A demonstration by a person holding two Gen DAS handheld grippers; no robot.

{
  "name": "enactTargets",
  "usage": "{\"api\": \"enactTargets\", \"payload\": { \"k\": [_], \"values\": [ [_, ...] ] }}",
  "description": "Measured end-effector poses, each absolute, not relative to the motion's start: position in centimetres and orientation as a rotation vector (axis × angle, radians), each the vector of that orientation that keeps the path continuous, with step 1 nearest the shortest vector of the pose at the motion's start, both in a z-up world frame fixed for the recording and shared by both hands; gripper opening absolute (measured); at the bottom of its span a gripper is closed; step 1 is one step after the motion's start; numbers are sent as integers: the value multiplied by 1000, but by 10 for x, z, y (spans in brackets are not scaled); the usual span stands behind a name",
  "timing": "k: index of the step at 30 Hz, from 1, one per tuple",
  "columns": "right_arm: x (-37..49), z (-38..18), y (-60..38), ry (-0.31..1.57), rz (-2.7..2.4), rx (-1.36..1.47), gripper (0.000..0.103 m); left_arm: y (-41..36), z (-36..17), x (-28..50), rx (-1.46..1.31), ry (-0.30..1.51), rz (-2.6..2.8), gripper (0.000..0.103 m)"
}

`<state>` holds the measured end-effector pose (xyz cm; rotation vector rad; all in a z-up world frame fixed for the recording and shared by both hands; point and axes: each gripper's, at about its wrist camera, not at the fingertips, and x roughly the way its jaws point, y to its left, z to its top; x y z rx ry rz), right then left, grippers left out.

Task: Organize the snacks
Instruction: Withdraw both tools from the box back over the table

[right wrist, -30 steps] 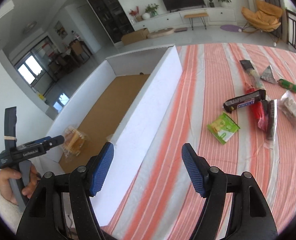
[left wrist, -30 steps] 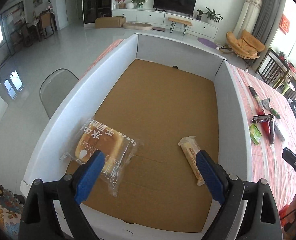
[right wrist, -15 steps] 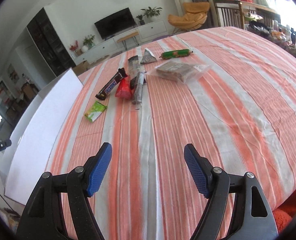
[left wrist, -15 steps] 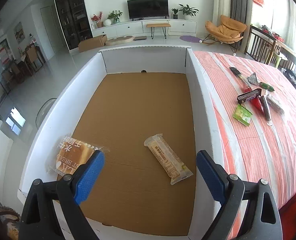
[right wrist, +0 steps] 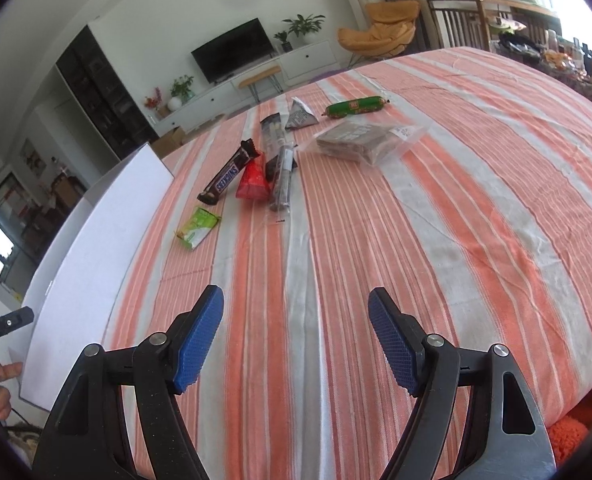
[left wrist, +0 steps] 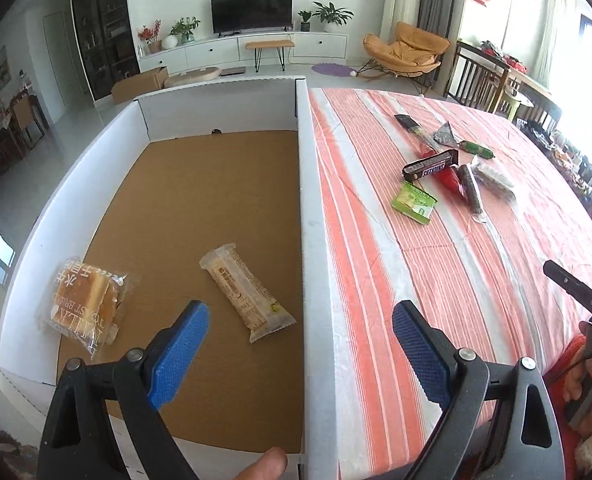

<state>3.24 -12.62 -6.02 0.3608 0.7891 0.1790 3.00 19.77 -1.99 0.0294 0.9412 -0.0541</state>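
Now both the left gripper and right gripper are hanging empty, jaws apart; the next move is probably reaching for the chocolate bar to carry it into the box.

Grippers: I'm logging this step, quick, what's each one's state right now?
Left gripper: open, nothing held, above the box wall.
Right gripper: open after widening, nothing held, over the striped tablecloth.

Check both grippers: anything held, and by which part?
Nothing is held. The left gripper is open over the box wall; the right gripper, just opened wider, is empty above the striped tablecloth.
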Motion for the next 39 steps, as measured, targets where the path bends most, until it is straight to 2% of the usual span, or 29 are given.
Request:
{"api": "enactTargets", "payload": {
  "k": [6, 14, 21, 24, 26, 33, 39],
  "values": [
    [27, -56, -129, 766, 189, 366, 78, 154, -34, 38, 148, 994, -68, 92],
    [28, -57, -138, 767, 186, 418, 78, 133, -32, 61, -96, 998, -159, 92],
    [24, -58, -154, 750, 84, 453, 81, 98, 9, 31, 79, 736, -45, 92],
    [26, -65, -167, 769, 21, 508, 81, 81, 26, 15, 77, 678, -138, 93],
    [27, -69, -177, 774, -9, 549, 81, 66, 28, 7, 72, 679, -215, 98],
    [14, -67, -202, 711, -135, 621, 81, -6, -3, 4, 139, 768, -380, 98],
    [12, -67, -206, 708, -171, 621, 83, -35, -43, 22, 155, 840, -348, 98]
  ]
}}
